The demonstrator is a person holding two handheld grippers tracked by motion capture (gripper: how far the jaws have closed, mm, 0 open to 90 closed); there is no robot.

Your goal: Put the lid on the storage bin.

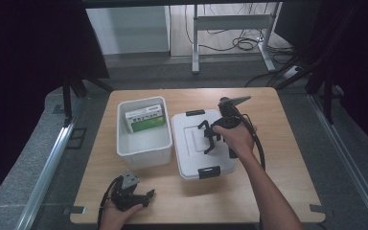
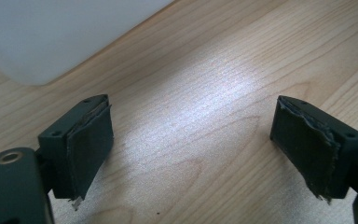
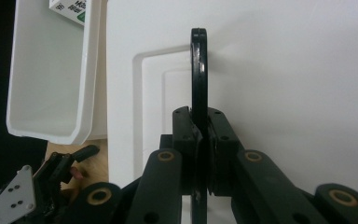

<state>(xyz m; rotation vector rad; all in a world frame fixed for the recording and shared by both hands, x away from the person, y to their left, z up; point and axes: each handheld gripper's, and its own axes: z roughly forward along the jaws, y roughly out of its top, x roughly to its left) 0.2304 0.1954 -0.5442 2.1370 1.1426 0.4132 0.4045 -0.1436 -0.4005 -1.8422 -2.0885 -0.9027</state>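
Note:
A white lid [image 1: 190, 155] with a black handle [image 1: 206, 135] lies on the wooden table, right of an open white bin [image 1: 142, 154]. My right gripper [image 1: 211, 140] is over the lid's middle. In the right gripper view it [image 3: 199, 126] is shut on the upright black handle [image 3: 198, 70], with the lid [image 3: 284, 93] behind. A green and white box [image 1: 146, 119] lies in the bin's far end. My left gripper [image 1: 146, 195] rests near the table's front edge, in front of the bin. In its own view it [image 2: 191, 126] stands open over bare wood, holding nothing.
Black latches [image 1: 195, 113] [image 1: 209, 172] sit at the lid's far and near ends. The bin's corner [image 2: 51, 32] shows just ahead of the left gripper. The bin's near wall [image 3: 51, 93] and the other gripper [image 3: 56, 168] lie left of the lid. Bare wood [image 1: 268, 191] spreads at front right.

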